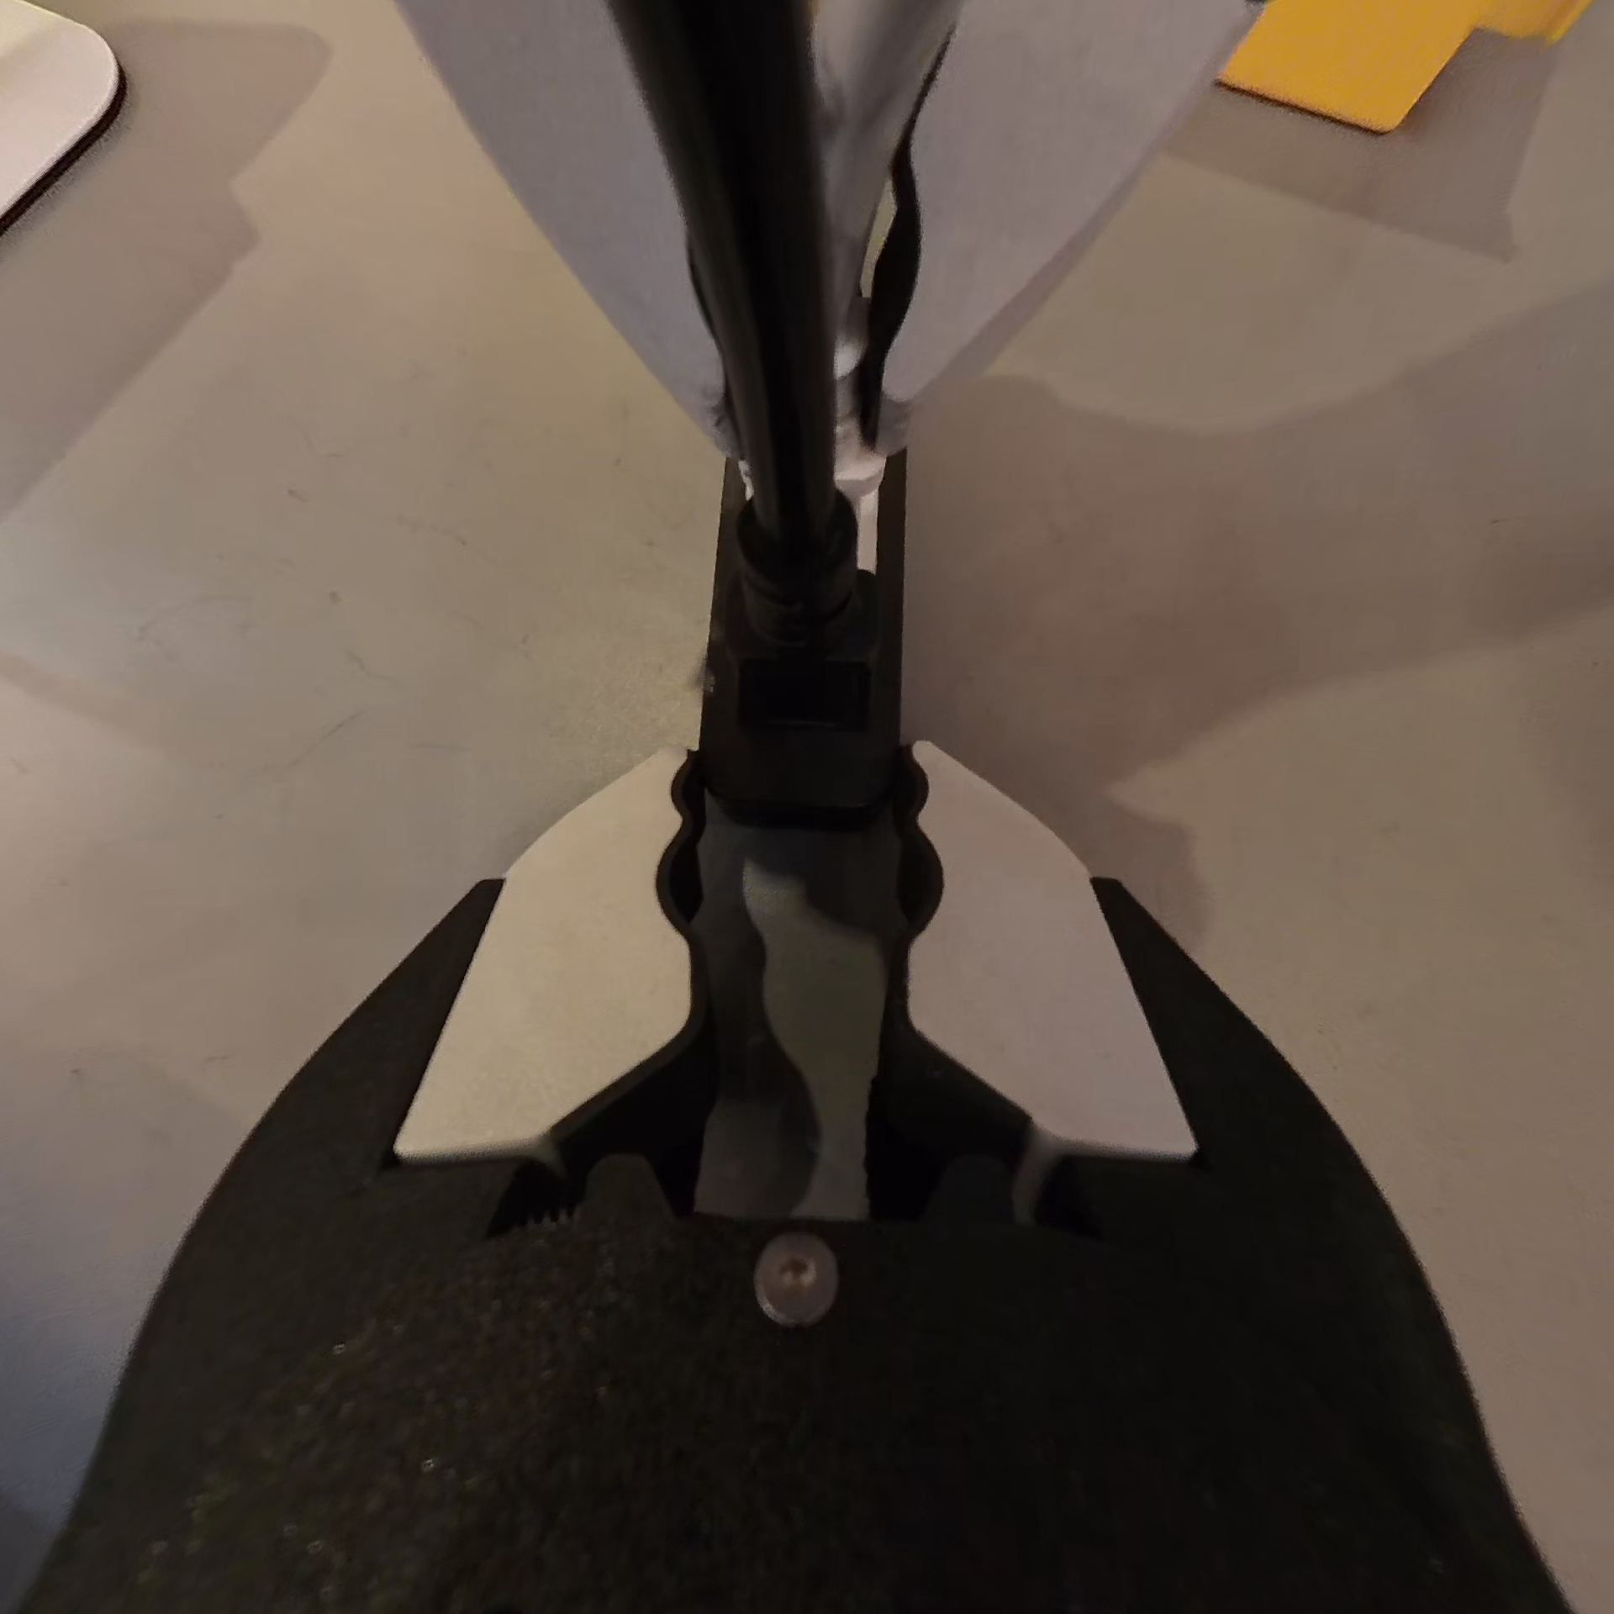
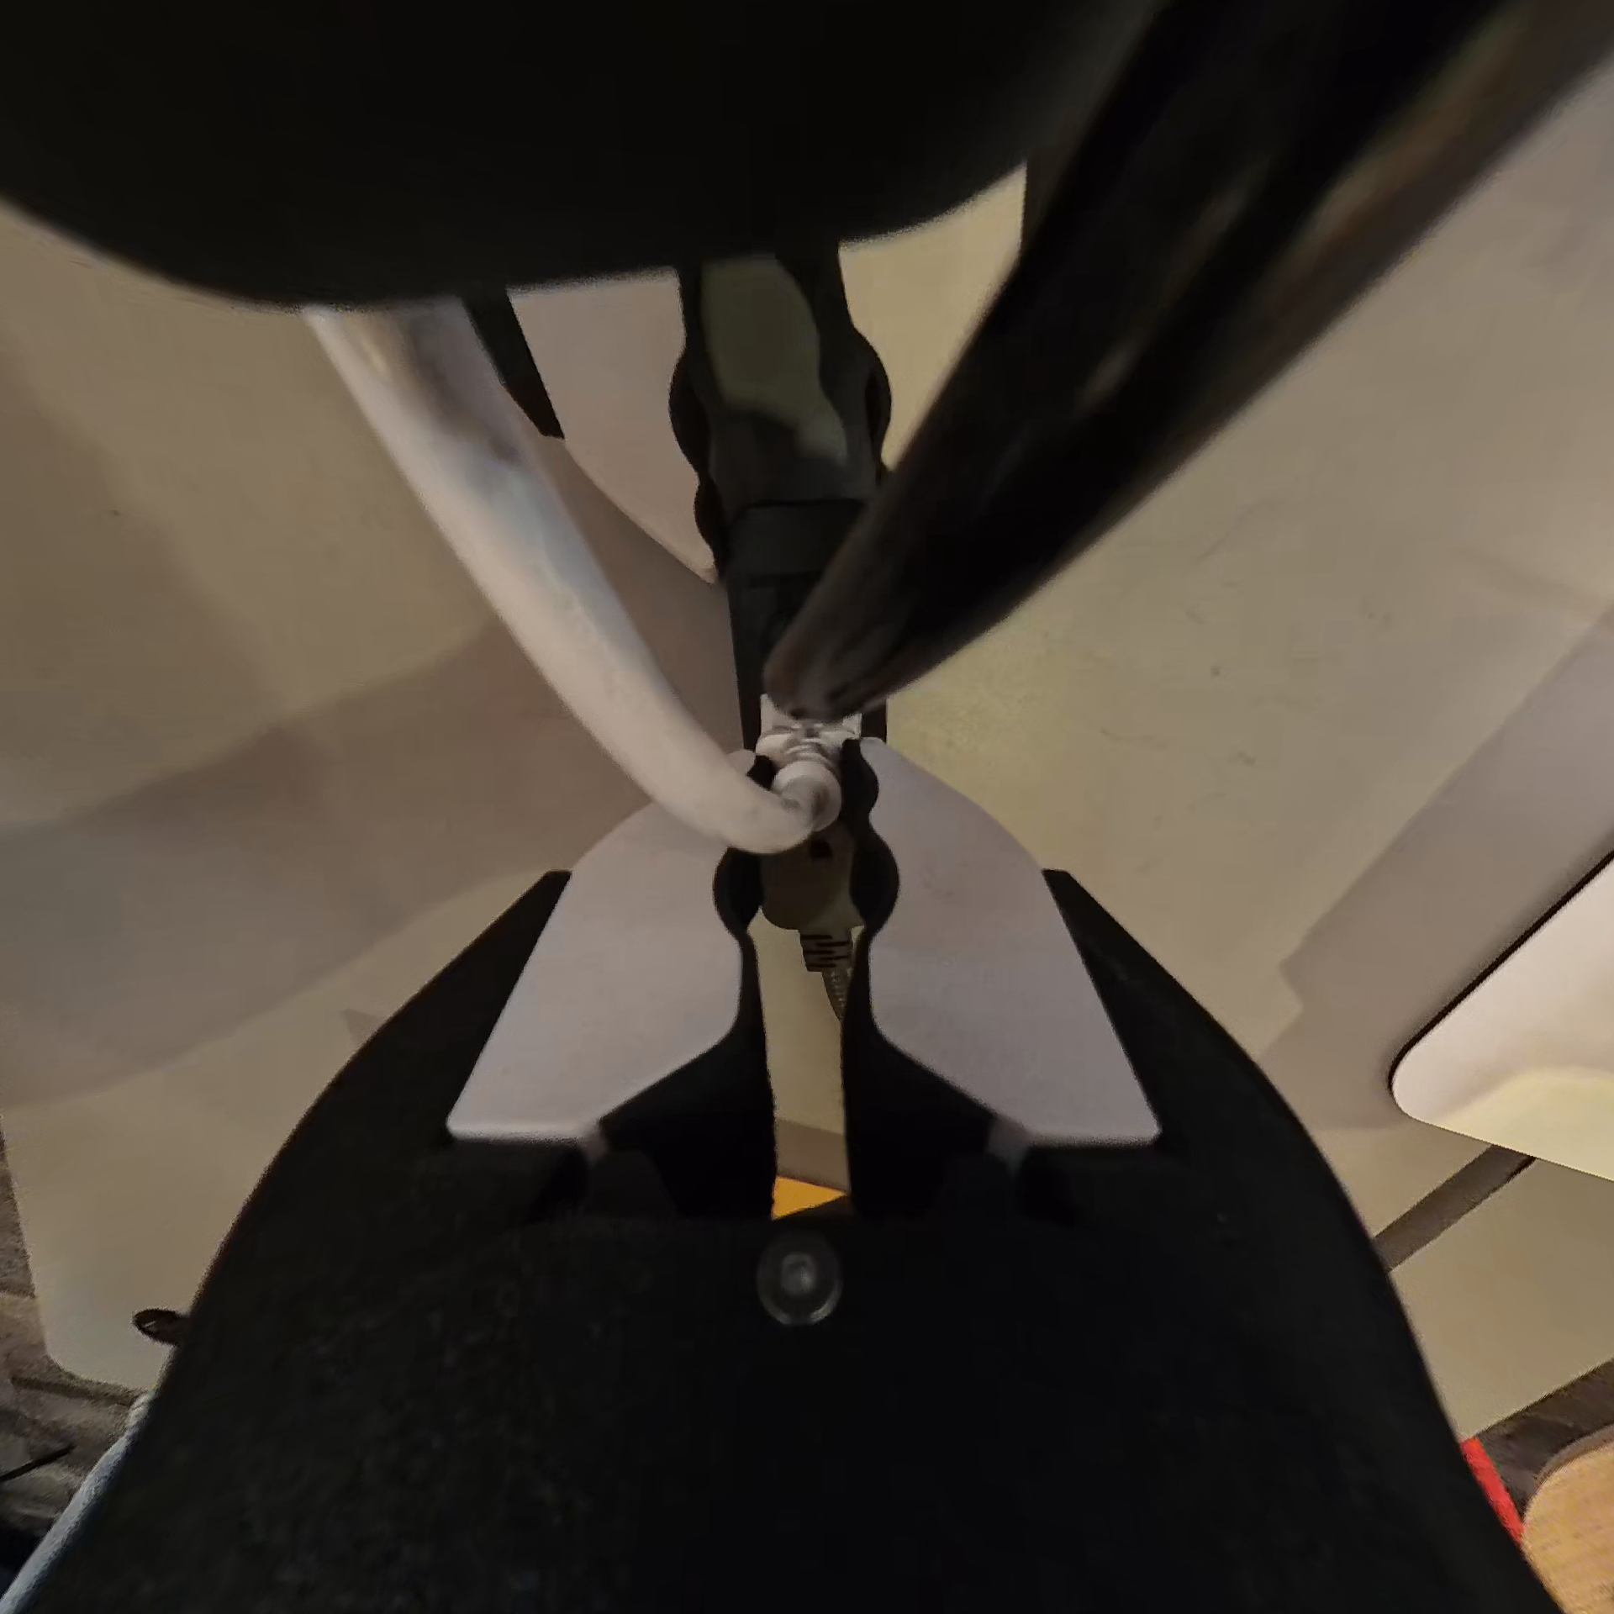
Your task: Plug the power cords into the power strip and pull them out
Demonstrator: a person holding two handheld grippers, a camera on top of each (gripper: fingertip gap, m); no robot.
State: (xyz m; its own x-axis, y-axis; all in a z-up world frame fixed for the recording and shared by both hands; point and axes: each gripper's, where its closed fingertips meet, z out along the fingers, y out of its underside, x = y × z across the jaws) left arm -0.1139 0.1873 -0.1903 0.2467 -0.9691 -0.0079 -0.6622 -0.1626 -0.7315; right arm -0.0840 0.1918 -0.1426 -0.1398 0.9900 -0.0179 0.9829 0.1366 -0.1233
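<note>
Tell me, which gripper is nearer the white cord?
Right. The right gripper closes at the end of the white cord; the left gripper sits opposite, clamped on the black power strip.

Pale table (image 1: pixel 349 611), yellow block (image 1: pixel 1362 79) on it

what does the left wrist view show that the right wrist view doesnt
Only the left wrist view: the left gripper shut on the black power strip, with a thick black cord entering its far end, and a yellow object at the top right on the table.

Only the right wrist view: the right gripper shut on a small grey plug, a white cord curving away to the left, and a strip of floor along the bottom.

Both: the pale tabletop, the black strip with its cord, and a white rounded board.
</note>
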